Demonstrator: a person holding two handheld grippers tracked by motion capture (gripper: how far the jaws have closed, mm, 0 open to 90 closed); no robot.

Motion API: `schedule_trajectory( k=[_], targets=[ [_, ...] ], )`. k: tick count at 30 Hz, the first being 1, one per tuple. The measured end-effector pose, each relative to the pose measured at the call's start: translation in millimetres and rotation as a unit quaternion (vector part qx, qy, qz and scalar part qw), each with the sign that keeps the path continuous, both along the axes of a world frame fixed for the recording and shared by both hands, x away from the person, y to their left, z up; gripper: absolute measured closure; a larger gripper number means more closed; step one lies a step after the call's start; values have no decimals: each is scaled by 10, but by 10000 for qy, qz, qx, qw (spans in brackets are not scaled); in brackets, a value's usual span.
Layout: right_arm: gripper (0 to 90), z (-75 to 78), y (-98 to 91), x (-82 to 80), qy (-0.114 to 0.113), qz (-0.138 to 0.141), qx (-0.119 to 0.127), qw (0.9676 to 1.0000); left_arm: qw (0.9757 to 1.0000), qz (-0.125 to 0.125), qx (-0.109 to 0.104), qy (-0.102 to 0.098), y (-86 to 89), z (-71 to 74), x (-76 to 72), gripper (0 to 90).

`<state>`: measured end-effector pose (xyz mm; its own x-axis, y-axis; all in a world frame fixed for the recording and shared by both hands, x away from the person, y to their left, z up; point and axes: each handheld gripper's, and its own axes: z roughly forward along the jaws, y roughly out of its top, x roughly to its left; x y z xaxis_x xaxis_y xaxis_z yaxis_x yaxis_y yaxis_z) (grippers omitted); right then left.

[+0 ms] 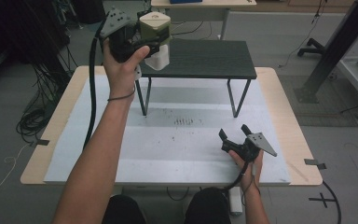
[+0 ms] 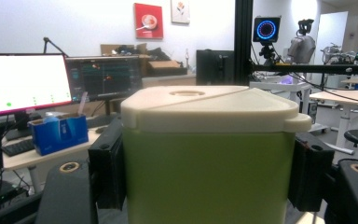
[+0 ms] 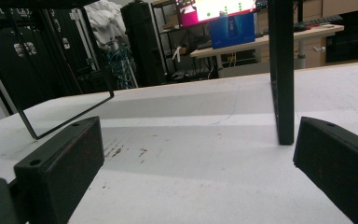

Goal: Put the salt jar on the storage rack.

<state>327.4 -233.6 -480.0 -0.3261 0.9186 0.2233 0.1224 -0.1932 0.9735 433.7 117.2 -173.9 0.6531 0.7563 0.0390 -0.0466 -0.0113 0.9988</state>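
Green container lifted at eleven o'clock; the other tool idle at five.

The right gripper [image 1: 235, 135] rests on the white table [image 1: 177, 154], jaws apart and empty. Farther off, the left gripper [image 1: 142, 43] clamps the cream-lidded green container [image 1: 155, 29] above the black shelf [image 1: 205, 58]; the container's base is cut off in the left gripper view.

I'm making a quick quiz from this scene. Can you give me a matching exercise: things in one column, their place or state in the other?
Things:
1. green container
2. left gripper
3. right gripper
4. black raised shelf

Places or states:
A. stands on thin legs on the table
B. jaws open, low over the white tabletop
C. lifted in the air, cream lid on
D. jaws clamped on the container's sides

Pairs: 1-C, 2-D, 3-B, 4-A
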Motion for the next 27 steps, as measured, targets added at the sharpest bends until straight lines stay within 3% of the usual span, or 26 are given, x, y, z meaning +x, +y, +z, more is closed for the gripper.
schedule_trajectory(
  k=[4,13,17,19,27],
  targets=[
    [17,0,0,0,1,5,0,10000,10000,-33,41,-36,-126,17,134,308],
    [17,-1,-2,-1,0,-11,26,10000,9999,-71,-121,65,-335,-14,427,308],
    [17,-2,-5,0,-5,-19,32,10000,9996,-65,-202,181,-390,-85,507,308],
    [17,-2,-6,-1,-6,-21,37,10000,9996,-26,-143,248,-445,-137,551,308],
    [17,-3,-8,-2,-14,-22,54,10000,9993,79,-149,321,-568,-249,608,308]
  ],
)
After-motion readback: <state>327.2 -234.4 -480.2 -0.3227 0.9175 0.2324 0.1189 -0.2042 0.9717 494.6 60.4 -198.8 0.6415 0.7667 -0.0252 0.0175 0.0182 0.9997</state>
